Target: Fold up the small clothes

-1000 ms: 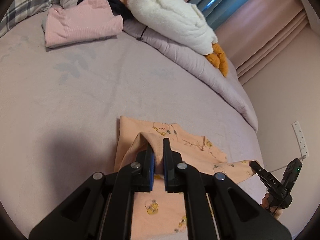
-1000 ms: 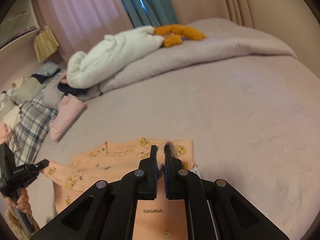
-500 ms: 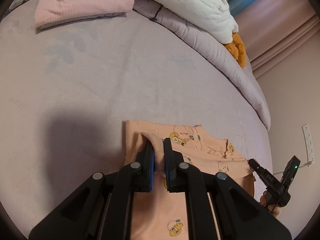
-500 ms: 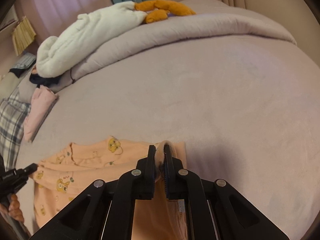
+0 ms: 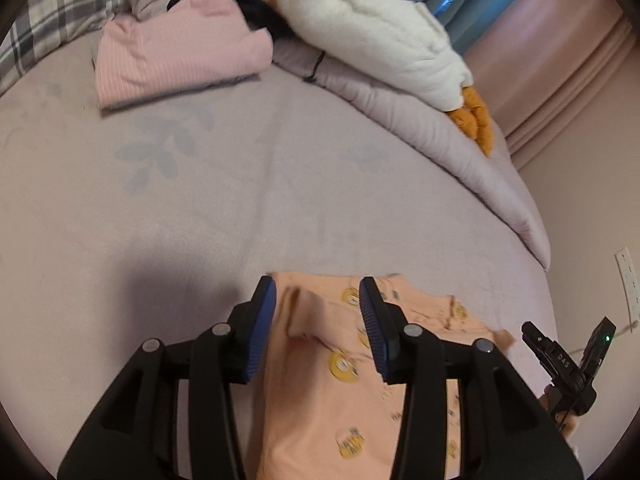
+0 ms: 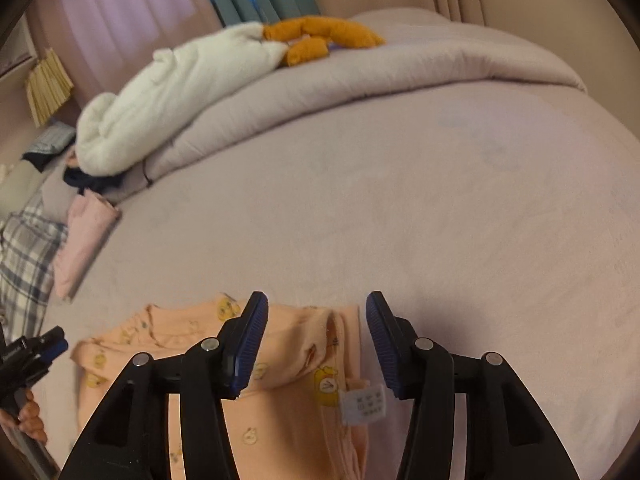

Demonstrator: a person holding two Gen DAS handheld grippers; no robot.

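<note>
Both my tools gape wide, gripping nothing: left tool (image 5: 318, 304), right tool (image 6: 316, 316). Peach baby top (image 5: 340, 400) lies on bed (image 5: 200, 220) directly under both (long axis toward me), neither nearer.

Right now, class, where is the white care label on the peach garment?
In the right wrist view, the care label hangs off the garment's right edge, low between the open right gripper's fingers, against the bedsheet.

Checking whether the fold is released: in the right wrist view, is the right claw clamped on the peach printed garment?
No, the right claw stands wide open above the peach printed garment.
</note>
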